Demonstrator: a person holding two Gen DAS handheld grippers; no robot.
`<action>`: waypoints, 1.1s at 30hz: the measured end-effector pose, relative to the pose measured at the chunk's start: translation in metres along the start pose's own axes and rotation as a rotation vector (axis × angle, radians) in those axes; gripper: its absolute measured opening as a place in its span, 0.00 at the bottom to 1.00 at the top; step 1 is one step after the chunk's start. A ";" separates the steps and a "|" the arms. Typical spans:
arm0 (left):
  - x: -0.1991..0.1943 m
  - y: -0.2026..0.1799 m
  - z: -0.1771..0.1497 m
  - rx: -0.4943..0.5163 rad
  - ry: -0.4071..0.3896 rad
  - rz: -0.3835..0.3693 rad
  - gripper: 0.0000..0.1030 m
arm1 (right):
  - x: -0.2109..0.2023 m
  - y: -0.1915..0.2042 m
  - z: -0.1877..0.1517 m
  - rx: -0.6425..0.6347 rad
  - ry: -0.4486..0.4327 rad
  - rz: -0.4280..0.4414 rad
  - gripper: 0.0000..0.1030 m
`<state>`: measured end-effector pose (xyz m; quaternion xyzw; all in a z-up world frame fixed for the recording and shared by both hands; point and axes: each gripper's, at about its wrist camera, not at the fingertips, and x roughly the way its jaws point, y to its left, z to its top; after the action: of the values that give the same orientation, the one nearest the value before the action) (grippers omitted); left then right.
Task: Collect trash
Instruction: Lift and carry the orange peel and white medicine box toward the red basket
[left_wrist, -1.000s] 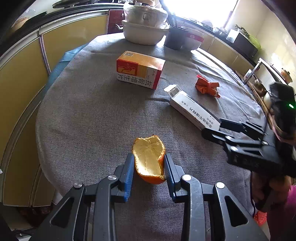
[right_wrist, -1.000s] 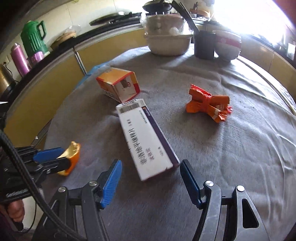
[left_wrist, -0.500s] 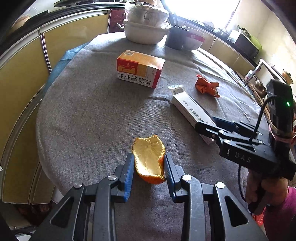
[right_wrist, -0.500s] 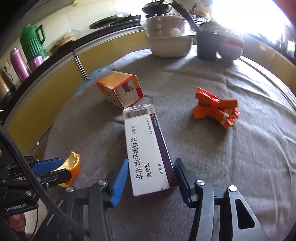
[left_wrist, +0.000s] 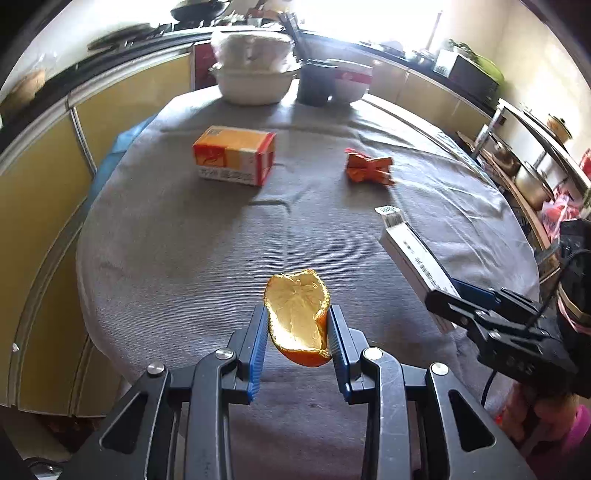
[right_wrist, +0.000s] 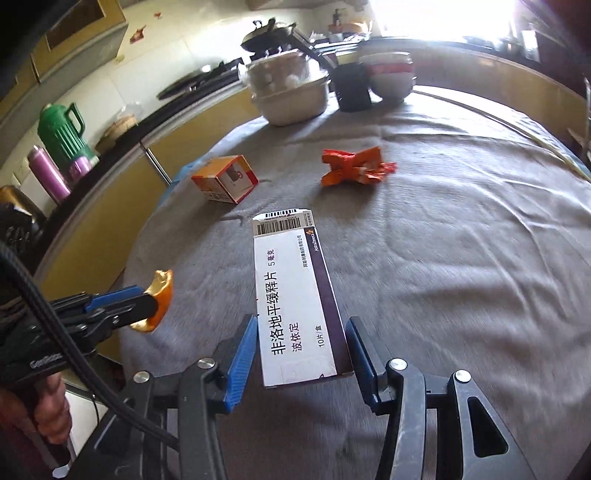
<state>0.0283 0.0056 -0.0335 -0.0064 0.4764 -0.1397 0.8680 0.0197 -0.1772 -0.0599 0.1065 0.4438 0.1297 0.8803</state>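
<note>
My left gripper (left_wrist: 297, 325) is shut on an orange peel (left_wrist: 297, 325) and holds it above the near edge of the grey-clothed round table (left_wrist: 184, 251); the peel also shows in the right wrist view (right_wrist: 159, 300). My right gripper (right_wrist: 301, 343) is shut on a white and purple medicine box (right_wrist: 295, 299), lifted off the cloth; it also shows in the left wrist view (left_wrist: 417, 266). An orange and white carton (left_wrist: 234, 155) and a crumpled orange wrapper (left_wrist: 369, 166) lie farther back on the table.
A white pot (left_wrist: 255, 77), a black container (left_wrist: 314, 85) and a red-banded bowl (left_wrist: 351, 83) stand at the table's far edge. Yellow cabinets (left_wrist: 40, 177) run along the left. A green jug (right_wrist: 64, 134) and purple flasks (right_wrist: 48, 173) stand on the counter.
My right gripper has closed on the medicine box and lifted it off the cloth. My left gripper has risen with the peel still held.
</note>
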 end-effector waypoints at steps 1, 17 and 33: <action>-0.003 -0.004 -0.001 0.008 -0.005 0.002 0.33 | -0.006 -0.001 -0.004 0.007 -0.008 0.002 0.51; -0.052 -0.056 -0.024 0.131 -0.103 0.044 0.33 | -0.085 0.000 -0.045 0.044 -0.142 -0.028 0.51; -0.071 -0.092 -0.042 0.222 -0.144 0.078 0.33 | -0.127 0.000 -0.069 0.059 -0.225 -0.033 0.51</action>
<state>-0.0642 -0.0601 0.0155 0.0981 0.3943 -0.1568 0.9002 -0.1086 -0.2132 -0.0041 0.1389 0.3477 0.0895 0.9229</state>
